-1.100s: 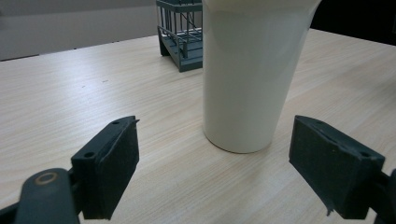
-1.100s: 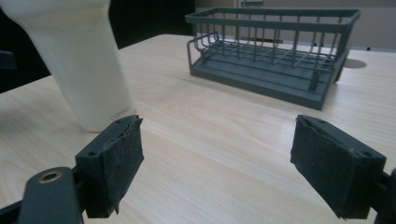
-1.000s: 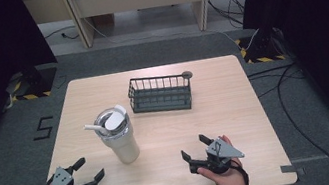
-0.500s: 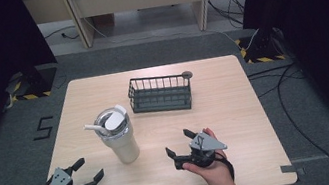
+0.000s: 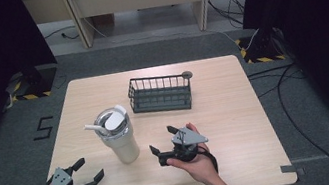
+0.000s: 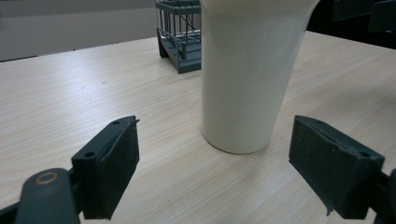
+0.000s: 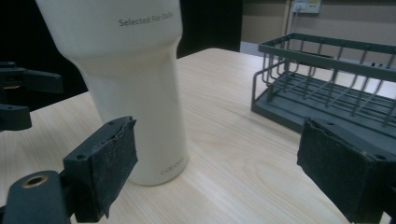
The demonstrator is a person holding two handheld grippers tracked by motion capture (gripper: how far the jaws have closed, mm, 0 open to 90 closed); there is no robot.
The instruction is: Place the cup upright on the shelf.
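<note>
- The fingers of the left gripper are spread wide and hold nothing, low over the near left of the surface, facing the cream tumbler close ahead.
- The fingers of the right gripper are likewise wide apart and empty, just right of the tumbler and angled toward it.
- The tumbler stands upright, its lid with a white straw on top.
- A dark wire basket sits farther back, near the middle.
</note>
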